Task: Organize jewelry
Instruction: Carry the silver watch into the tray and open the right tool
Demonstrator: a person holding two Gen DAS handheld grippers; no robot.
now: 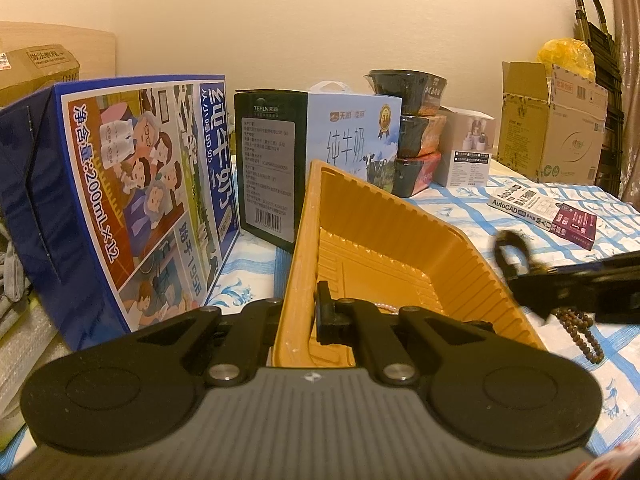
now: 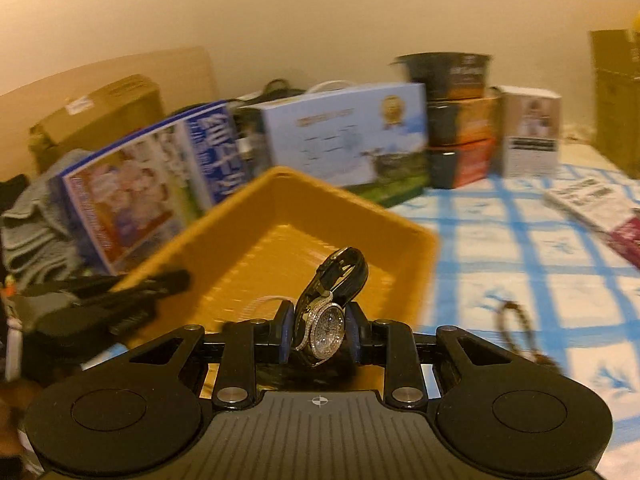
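My left gripper point(image 1: 306, 314) is shut on the near left wall of an orange plastic tray point(image 1: 384, 240), tilting it up. A pale bead strand point(image 1: 386, 307) lies inside the tray. My right gripper point(image 2: 320, 330) is shut on a jewelled wristwatch point(image 2: 326, 326) with a black strap, held just above the tray's point(image 2: 280, 208) near edge. In the left wrist view the right gripper point(image 1: 532, 280) comes in from the right with the watch strap point(image 1: 512, 246). A brown bead bracelet point(image 1: 580, 328) lies on the cloth below it, and also shows in the right wrist view point(image 2: 516, 328).
Milk cartons point(image 1: 132, 184) point(image 1: 320, 148) stand behind the tray, with stacked noodle bowls point(image 1: 416, 132), a small white box point(image 1: 468, 148) and a cardboard box point(image 1: 556, 128). An AutoCAD book point(image 1: 532, 204) lies on the blue checked cloth point(image 1: 624, 376) at right.
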